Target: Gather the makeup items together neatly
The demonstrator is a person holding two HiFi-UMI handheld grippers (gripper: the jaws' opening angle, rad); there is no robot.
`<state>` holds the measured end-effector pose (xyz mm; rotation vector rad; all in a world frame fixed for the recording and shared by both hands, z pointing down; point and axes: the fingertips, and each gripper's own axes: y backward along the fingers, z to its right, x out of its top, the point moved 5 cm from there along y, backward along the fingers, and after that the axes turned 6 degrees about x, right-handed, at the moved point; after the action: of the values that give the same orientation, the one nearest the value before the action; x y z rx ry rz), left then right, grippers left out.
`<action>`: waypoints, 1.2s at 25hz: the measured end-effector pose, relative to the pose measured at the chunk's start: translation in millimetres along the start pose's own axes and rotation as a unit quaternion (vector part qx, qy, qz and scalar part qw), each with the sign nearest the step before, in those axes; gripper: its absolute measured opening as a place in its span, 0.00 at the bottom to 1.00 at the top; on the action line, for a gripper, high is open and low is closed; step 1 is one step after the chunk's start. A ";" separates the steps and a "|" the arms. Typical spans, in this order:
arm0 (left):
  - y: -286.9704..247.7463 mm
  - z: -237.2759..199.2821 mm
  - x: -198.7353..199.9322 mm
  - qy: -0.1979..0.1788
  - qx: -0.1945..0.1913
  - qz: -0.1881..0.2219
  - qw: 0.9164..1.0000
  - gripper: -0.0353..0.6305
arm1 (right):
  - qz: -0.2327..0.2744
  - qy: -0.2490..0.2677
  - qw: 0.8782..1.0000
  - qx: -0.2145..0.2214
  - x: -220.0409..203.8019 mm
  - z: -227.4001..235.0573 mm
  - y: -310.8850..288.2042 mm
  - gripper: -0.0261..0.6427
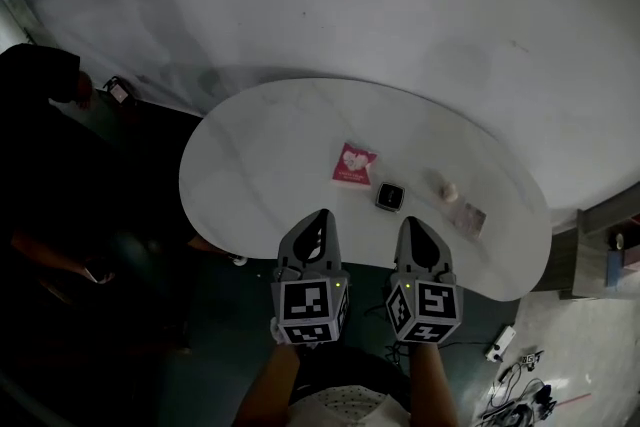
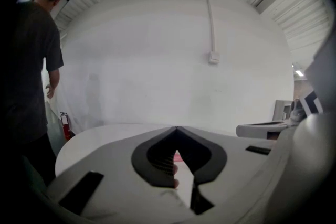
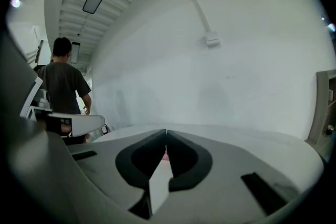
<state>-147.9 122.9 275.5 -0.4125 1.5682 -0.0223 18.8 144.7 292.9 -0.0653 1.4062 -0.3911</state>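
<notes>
Right gripper (image 3: 166, 132) sits shut; black case (image 1: 390, 197) shows only overhead.

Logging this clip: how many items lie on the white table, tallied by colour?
Pink: 1, a flat packet
Black: 1, a small square case
Pale beige: 1, a small rounded item
Grey-brown: 1, a flat rectangular item
Total: 4, all on the table

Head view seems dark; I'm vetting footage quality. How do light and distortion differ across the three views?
Head view: dim, left side nearly black, white table stands out. Left gripper view: brighter, fisheye, black corners. Right gripper view: same, greenish cast.
</notes>
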 end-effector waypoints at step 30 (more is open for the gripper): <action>-108.9 -58.2 -15.5 0.014 0.026 -0.059 0.998 0.10 | -0.146 -0.006 0.988 0.052 -34.5 -2.7 -147.1 0.10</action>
<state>-178.0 11.6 322.6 -0.4660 1.5658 -0.1596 -21.2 18.2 365.4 -0.1894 1.3645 -0.7065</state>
